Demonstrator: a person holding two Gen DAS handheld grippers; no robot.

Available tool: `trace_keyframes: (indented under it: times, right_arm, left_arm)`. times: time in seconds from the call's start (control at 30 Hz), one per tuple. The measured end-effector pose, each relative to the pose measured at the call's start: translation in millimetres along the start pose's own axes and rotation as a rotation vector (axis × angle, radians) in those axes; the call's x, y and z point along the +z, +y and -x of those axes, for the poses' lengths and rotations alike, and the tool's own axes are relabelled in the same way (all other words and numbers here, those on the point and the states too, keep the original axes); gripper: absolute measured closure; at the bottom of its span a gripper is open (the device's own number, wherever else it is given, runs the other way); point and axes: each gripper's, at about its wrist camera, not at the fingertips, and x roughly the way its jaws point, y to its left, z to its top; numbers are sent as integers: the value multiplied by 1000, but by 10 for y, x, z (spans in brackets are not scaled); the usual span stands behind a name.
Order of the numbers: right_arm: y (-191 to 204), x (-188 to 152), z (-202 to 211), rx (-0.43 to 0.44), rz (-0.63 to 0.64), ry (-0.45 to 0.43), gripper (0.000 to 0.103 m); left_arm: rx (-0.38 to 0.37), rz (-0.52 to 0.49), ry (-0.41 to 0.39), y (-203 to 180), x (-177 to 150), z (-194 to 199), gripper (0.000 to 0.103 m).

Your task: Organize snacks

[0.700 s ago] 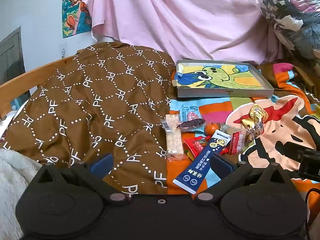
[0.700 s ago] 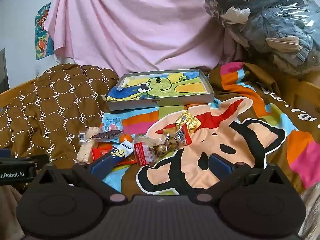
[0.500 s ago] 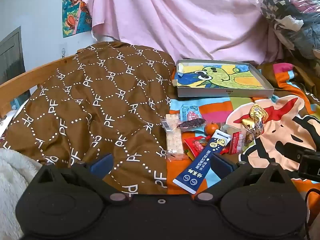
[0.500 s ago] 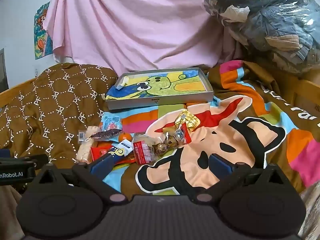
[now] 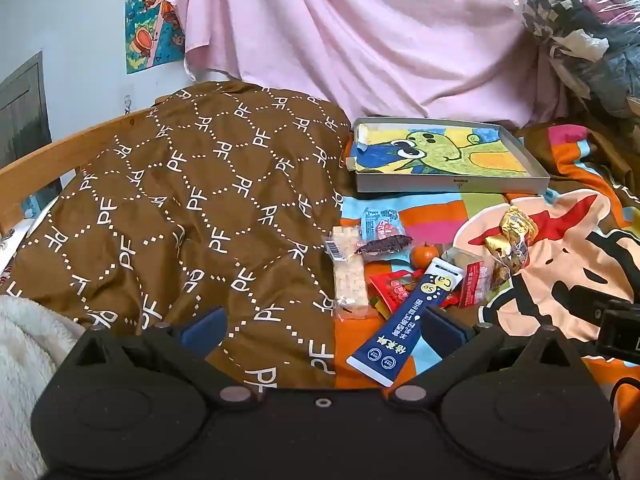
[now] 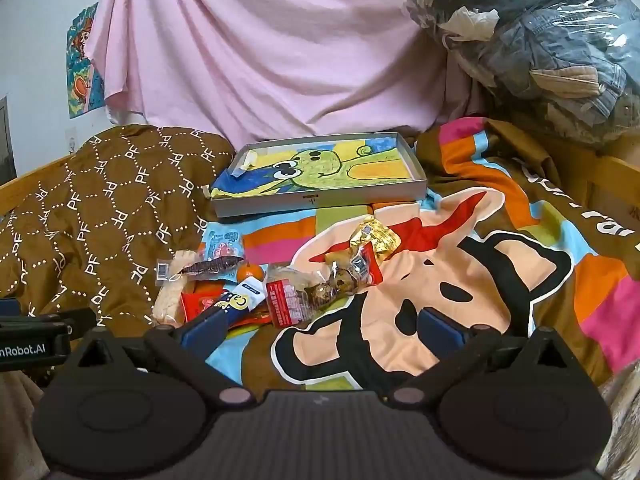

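Navy sachet (image 5: 406,319) slants lengthwise toward the tray (image 5: 450,187); left gripper (image 5: 324,330) and right gripper (image 6: 322,330) spread wide, holding nothing.

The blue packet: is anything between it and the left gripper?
Nothing visible. The blue packet lies on top of the pile, its near end between the open left gripper's fingers, above the blanket.
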Motion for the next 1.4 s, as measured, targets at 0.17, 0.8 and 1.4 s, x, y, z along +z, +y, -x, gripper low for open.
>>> trace_keyframes:
  times: [0.17, 0.8, 1.4]
  right_arm:
    - [-10, -14, -3, 0, 0, 2, 0]
    - [-11, -15, -9, 2, -1, 4, 0]
    - [-7, -11, -19, 2, -1, 7, 0]
  left_arm:
    - [0, 0, 3, 0, 0, -2, 1]
    - [-3, 0, 8, 4, -20, 4, 1]
    - [-3, 2, 11, 4, -13, -1, 1]
